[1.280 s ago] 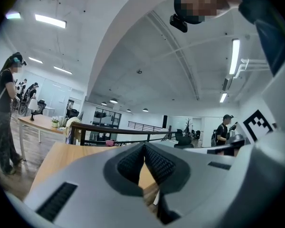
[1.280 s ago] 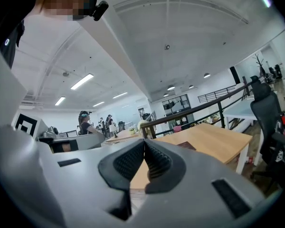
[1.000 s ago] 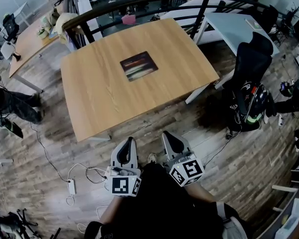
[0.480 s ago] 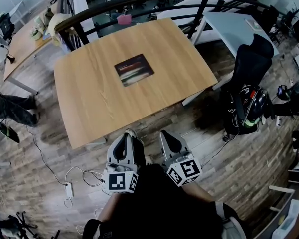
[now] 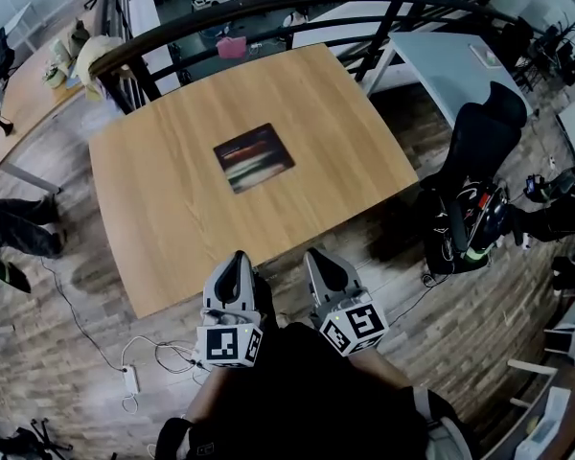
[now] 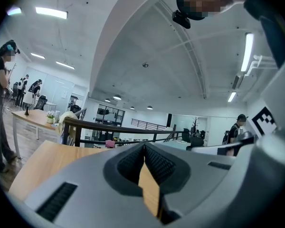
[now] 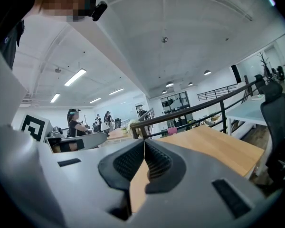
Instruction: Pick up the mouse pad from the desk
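White cable and adapter (image 5: 129,379) lie on the floor at far left, not part of the job; your left gripper (image 5: 237,262) sits low against your body, short of the near edge of the tabletop (image 5: 163,218); its jaws are pressed together with nothing between them, probably because you're only on the approach. The mouse pad (image 5: 254,157) lies flat mid-tabletop, alone, well apart from both grippers; it's thin and flush, so you'll likely need to catch an edge. Your right gripper (image 5: 321,260) is just beside the left in the same pose, jaws closed and empty; its own view shows only bare wood past the tips. A black office chair (image 5: 479,132) stands right of the tabletop. No readable writing; the pad print is a blurred dark-and-pale streak; the marker cubes (image 5: 228,345) show square black-and-white patterns, no letters.
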A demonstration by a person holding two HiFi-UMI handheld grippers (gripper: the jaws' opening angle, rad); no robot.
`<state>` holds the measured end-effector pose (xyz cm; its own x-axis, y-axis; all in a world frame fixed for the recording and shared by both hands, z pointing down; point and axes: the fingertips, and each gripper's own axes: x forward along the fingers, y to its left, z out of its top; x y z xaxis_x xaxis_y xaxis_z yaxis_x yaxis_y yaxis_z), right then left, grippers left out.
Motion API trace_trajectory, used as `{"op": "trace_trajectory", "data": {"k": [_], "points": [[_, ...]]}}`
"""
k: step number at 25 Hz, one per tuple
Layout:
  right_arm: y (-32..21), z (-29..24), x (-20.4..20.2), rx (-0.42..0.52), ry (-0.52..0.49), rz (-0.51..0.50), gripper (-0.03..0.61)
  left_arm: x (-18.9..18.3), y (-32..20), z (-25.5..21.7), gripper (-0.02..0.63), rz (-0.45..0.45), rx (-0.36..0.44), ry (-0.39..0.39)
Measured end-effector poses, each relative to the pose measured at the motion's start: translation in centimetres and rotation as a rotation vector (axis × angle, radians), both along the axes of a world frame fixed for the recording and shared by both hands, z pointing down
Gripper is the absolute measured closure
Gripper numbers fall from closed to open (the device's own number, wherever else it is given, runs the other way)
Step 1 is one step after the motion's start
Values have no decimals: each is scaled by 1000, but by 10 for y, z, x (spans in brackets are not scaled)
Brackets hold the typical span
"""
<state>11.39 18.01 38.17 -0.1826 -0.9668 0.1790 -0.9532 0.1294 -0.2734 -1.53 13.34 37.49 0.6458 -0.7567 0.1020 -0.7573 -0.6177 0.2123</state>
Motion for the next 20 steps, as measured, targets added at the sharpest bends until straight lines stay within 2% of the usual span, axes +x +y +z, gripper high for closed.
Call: {"op": "trace_trajectory", "data": {"k": [12,20], "points": [[-141,-9,-5,-22,27,23,548,-8,-144,-2,591,8,-35,0],[-205,5,-7,-45,38,21,548,-24,-205,22,591,-31,-111,0]]}}
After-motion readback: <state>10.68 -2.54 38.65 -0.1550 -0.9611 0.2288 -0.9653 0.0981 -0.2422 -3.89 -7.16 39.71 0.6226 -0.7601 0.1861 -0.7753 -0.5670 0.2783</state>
